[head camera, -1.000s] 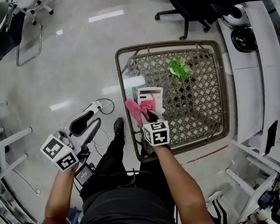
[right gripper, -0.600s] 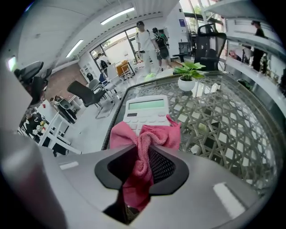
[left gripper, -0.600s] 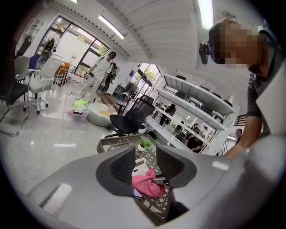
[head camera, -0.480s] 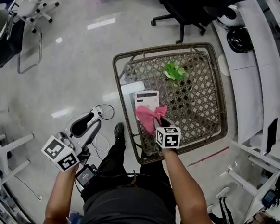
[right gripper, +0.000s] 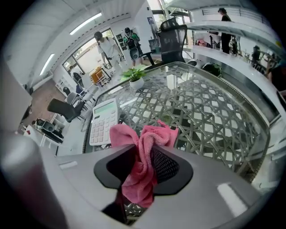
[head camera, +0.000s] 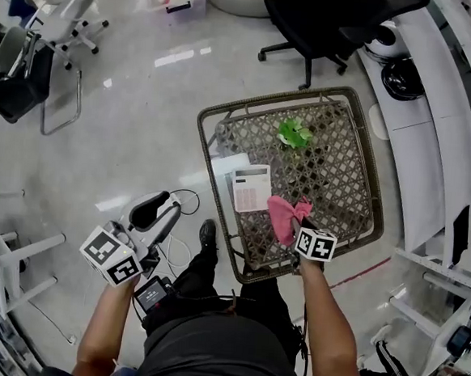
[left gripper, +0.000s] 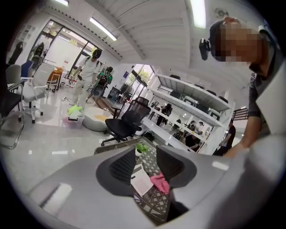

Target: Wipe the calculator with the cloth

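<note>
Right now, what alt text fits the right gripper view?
The right gripper has its jaws shut on a bunched pink cloth over a lattice-topped table. A white calculator lies on the table left of the cloth, and a small potted plant stands farther back.

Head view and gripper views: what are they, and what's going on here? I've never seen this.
No robot: a person holds a two-jaw tool in each hand. The head view looks down from the person's head; each gripper view looks along one tool's jaws. On the woven table stand a calculator and a small plant. The right gripper pinches a pink cloth beside the calculator, not on it. The left gripper, away from the table, has jaws apart and empty.
</note>
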